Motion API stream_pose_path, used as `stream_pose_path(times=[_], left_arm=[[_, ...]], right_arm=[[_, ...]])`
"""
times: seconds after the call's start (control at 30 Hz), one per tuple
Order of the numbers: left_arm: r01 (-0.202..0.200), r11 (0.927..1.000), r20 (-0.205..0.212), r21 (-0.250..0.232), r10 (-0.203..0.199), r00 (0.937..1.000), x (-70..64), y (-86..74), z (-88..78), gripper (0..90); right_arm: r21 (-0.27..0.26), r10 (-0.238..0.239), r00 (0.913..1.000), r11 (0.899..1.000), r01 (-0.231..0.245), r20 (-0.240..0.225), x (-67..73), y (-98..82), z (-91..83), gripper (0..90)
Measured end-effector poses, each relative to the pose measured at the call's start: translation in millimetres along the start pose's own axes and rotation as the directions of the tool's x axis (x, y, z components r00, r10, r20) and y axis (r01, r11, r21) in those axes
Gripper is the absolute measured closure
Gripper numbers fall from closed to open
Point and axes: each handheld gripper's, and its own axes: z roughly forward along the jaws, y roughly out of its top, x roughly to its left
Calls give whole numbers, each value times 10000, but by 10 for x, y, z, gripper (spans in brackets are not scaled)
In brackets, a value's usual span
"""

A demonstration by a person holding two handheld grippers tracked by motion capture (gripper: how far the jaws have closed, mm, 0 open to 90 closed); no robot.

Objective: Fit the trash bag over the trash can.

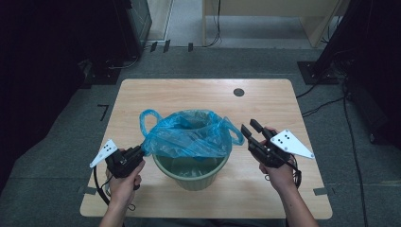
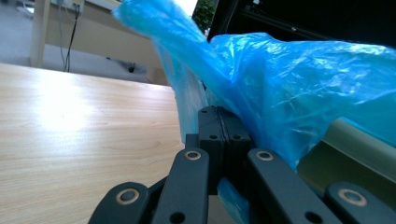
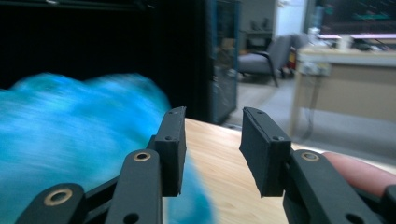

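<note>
One green bin (image 1: 191,171), one blue bag (image 1: 189,135) pinched by left tool (image 1: 138,153), right tool (image 1: 251,127) spread, empty.

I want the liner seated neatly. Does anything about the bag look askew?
Yes. The blue bag is bunched above the green bin instead of folded over its rim; the left gripper pinches its left edge, while the right gripper is open beside it.

Grey chair (image 3: 261,58), pale desk (image 3: 348,88)

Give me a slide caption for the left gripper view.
Left gripper pinches the blue plastic bag beside the wooden table.
</note>
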Motion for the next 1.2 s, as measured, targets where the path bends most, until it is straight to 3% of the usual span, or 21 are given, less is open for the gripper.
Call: stream_pose_path(times=[0.1,0.27,0.37,0.47,0.53,0.6,1.0,1.13,1.2], left_arm=[[-193,9998,-73,-40,192,9998,-24,-8,-22,889],[-447,9989,-108,-125,446,9989,-76,-13,-53,887],[-594,9980,-83,-197,592,9982,-117,-16,-72,886],[-652,9976,-75,-220,650,9979,-150,-28,-89,885],[-648,9976,-69,-234,647,9979,-164,-36,-95,886],[-634,9977,-50,-258,632,9980,-181,-43,-102,887],[-646,9961,413,-606,672,9969,-348,-174,-219,865],[-983,9936,245,-551,998,9947,-426,-231,-201,874],[-1095,9929,271,-471,1109,9935,-438,-235,-191,878]], right_arm=[[-178,-23,9982,9998,12,-592,162,103,3,576],[67,654,9870,9979,-651,-1470,334,173,84,478],[477,385,9882,9984,-317,-1482,420,119,151,497],[641,-156,9972,9977,204,-735,462,31,170,660],[695,-59,9982,9975,100,-596,438,-14,163,802],[752,-108,9993,9971,134,-349,405,-64,143,890],[349,-534,9971,9981,516,542,324,-282,5,900],[362,-674,9920,9973,639,1069,377,-425,2,900],[372,-528,9922,9981,489,1131,376,-450,10,900]])
